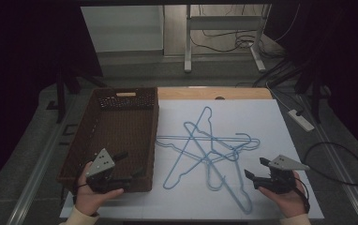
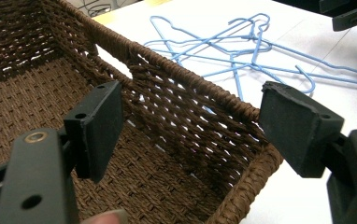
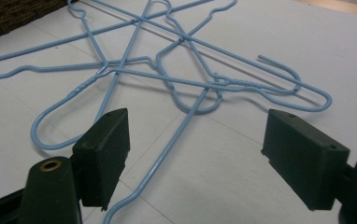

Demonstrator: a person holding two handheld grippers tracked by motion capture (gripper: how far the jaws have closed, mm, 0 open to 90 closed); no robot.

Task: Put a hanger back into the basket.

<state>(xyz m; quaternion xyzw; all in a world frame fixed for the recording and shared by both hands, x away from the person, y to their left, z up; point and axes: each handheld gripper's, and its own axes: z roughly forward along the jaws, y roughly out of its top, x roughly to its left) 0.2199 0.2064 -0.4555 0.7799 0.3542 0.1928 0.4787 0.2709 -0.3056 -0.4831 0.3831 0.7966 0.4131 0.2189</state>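
Three blue wire hangers (image 1: pixel 208 152) lay tangled on the counter (image 1: pixel 261 122), just ahead of the right tool (image 1: pixel 257 169), whose jaws stood spread and empty. The left tool (image 1: pixel 129 165), jaws likewise spread, hovered over the near corner of one brown wicker basket (image 1: pixel 85 124), which held nothing.

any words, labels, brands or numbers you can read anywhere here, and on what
None can be read.
Brown woven wicker basket: no tag or label shows.
Light blue wire hangers on the white table sheet: bare wire, no print.
Left gripper and right gripper, both black with grey three-cornered plates: holes and screws, no lettering visible.
White power strip on the floor: too small to tell.
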